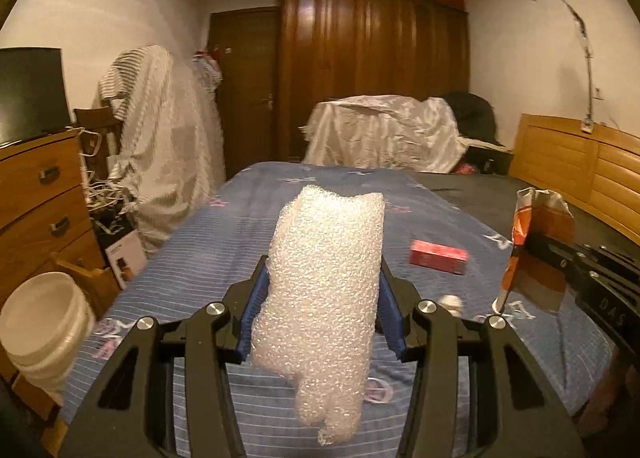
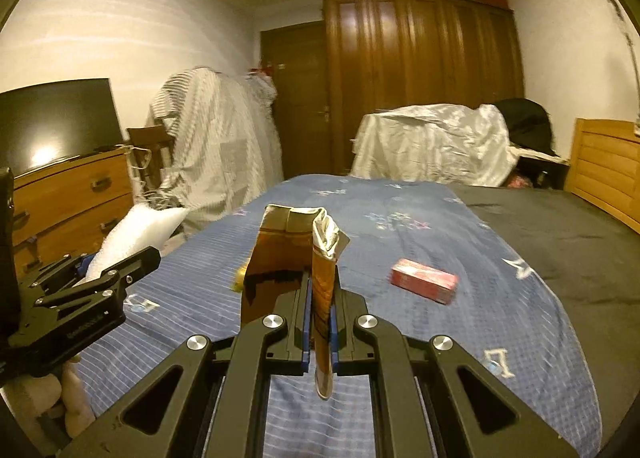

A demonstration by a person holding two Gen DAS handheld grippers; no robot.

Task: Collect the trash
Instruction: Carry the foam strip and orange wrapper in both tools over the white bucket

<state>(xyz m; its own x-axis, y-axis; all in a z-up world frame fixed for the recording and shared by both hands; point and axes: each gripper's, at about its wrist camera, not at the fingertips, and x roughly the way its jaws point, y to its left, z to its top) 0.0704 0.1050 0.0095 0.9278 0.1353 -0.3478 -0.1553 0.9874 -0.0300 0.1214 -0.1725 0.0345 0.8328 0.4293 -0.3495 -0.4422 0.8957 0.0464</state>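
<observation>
Carrying step: the left hand-held gripper (image 1: 320,298) is pinching a wad of bubble wrap (image 1: 324,278), the right hand-held gripper (image 2: 320,322) a flattened foil packet (image 2: 320,278), both above the bed (image 2: 400,217). Next: finding a bin; the red box (image 2: 424,282) is lying mid-bed.

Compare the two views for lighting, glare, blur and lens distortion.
Both views: warm dim indoor light, fisheye bending of walls and wardrobe. Left wrist view: sharp foam wrap, smeared red box. Right wrist view: lamp glare on the TV screen, blurred red box and draped cloth.
</observation>
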